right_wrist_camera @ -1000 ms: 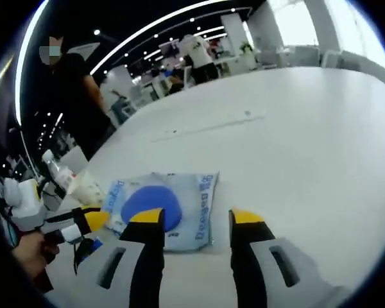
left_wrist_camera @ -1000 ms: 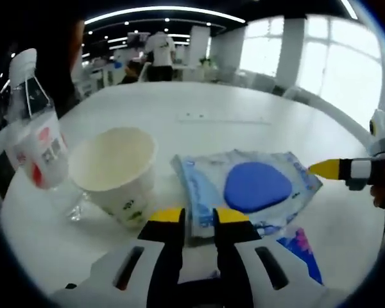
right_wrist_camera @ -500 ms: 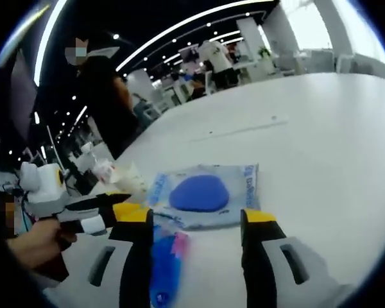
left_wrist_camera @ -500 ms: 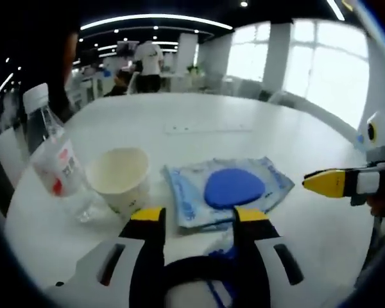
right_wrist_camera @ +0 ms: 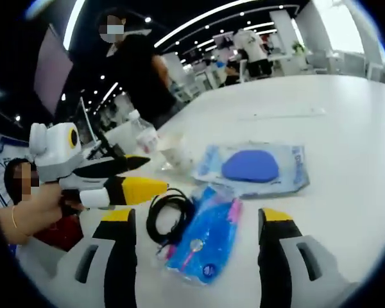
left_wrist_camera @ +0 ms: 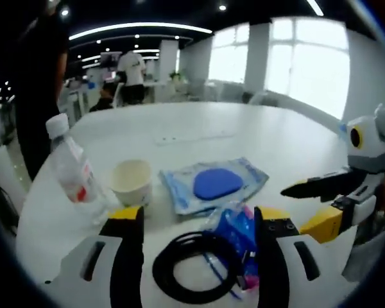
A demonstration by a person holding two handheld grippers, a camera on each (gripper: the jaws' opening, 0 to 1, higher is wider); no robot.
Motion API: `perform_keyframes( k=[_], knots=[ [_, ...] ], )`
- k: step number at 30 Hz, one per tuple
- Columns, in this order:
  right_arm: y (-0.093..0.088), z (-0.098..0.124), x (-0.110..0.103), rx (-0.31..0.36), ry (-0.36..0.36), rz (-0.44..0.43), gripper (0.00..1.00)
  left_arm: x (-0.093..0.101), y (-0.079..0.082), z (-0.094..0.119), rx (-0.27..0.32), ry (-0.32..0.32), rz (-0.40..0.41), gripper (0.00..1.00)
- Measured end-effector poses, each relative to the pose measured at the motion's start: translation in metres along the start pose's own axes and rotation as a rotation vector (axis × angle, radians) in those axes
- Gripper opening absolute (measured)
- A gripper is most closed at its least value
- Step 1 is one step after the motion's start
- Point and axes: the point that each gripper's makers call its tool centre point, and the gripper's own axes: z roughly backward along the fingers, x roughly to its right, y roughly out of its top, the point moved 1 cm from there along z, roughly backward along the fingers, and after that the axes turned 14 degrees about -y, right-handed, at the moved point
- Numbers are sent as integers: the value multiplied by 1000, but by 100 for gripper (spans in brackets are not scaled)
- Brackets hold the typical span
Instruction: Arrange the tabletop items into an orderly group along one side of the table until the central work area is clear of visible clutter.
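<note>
Left gripper view, both grippers (left_wrist_camera: 196, 221) (right_wrist_camera: 201, 221) wide apart, empty, coiled black cable (left_wrist_camera: 194, 268), crinkly pouch (left_wrist_camera: 213, 185)

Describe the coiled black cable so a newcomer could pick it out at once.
On the white table, look nearest the left gripper, between its jaws. The black cable lies there in a loose ring beside a blue toothbrush packet; it is the one dark, unwrapped item.
</note>
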Motion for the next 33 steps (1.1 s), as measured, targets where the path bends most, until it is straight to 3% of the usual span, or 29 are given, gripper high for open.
perform_keyframes(
  k=[1,16,19,27,30,33],
  knots=[
    [-4,1,-3,-5,7,12,78,1,3,4,23,-11,5,72],
    [-39,2,-20,-107,18,108,73,19,0,37,22,-110,-36,99],
    [-49,-2,-14,-140,-31,150,68,23,-3,45,19,-130,-57,99],
    [-70,-10,-16,-222,-70,173,46,31,-6,53,18,-162,-74,99],
    [-70,-11,-17,-234,-83,126,41,34,-7,54,12,-169,-93,98],
    [-70,-11,-22,-244,-76,80,28,37,-8,53,1,-179,-104,97]
  ],
)
